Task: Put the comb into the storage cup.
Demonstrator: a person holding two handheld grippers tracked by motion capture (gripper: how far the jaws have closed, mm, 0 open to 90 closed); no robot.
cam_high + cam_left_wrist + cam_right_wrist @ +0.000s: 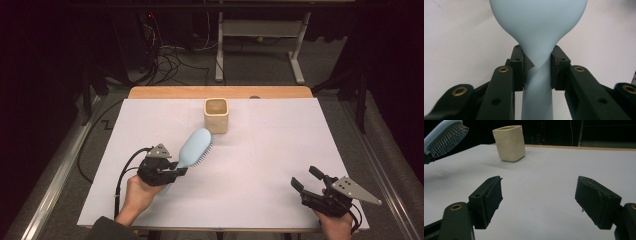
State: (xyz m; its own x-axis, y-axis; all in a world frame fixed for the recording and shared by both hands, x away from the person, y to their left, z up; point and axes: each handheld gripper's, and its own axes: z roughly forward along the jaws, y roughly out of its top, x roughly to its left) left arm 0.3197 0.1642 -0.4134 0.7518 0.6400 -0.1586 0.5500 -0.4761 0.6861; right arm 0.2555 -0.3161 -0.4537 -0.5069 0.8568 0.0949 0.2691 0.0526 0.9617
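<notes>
Left gripper view: hairbrush (537, 27) clamped between tongs (537, 68).

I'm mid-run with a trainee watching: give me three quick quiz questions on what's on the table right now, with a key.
1. True or false: the left gripper holds the light blue hairbrush by its neck, between handle and head.
2. Which describes the right gripper? A) shut on the cup, B) open with nothing between its fingers, C) shut on the hairbrush.
3. Fill in: the beige cup stands upright near the ____ edge of the white table, apart from the hairbrush.

Key:
1. True; in the left gripper view the pads press on the narrow neck.
2. B; the fingers stand wide above bare tabletop.
3. Far.
</notes>
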